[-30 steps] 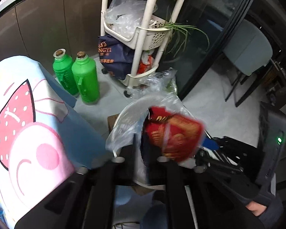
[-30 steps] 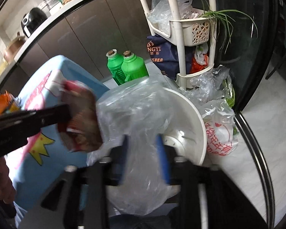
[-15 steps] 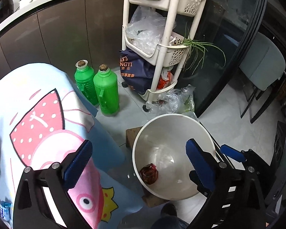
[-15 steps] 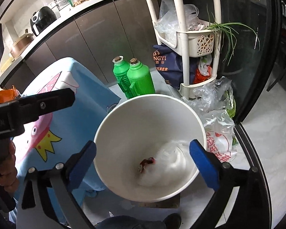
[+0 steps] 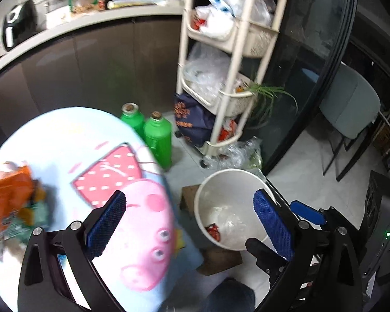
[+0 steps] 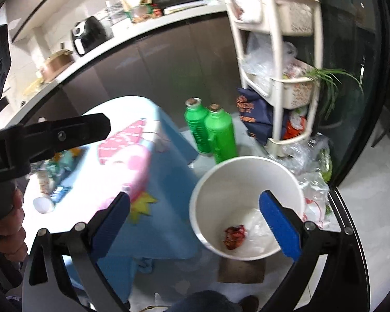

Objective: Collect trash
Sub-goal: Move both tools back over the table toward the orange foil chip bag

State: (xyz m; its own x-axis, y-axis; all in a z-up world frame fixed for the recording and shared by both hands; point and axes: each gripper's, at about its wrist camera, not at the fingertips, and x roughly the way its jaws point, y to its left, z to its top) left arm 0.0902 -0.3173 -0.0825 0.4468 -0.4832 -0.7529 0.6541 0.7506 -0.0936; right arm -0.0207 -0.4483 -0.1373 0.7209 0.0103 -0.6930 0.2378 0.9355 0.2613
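Observation:
A white bin [image 5: 208, 189] [image 6: 247, 161] stands on the floor beside the table. Inside it lie a crumpled red wrapper [image 5: 212, 230] [image 6: 235, 235] and a clear plastic bag [image 5: 230, 223] [image 6: 258, 225]. My left gripper [image 5: 189, 225] is open and empty, high above the table edge and the bin. My right gripper [image 6: 195, 225] is open and empty above the bin's left rim. More trash lies on the table with the cartoon pig cloth [image 5: 72, 140] [image 6: 122, 140]: an orange packet [image 5: 7, 197] and small wrappers [image 6: 56, 169].
Two green bottles [image 5: 157, 140] [image 6: 218, 135] stand on the floor behind the bin. A cream trolley rack [image 5: 236, 52] [image 6: 278, 59] with bags stands beyond. Loose plastic bags [image 6: 314, 189] lie at the bin's right. A glass door [image 5: 312, 78] and grey chair [image 5: 351, 109] are to the right.
Both grippers opened and dropped the red wrapper and the plastic bag into the bin. Both then rose and swung left, bringing the table and its trash into view.

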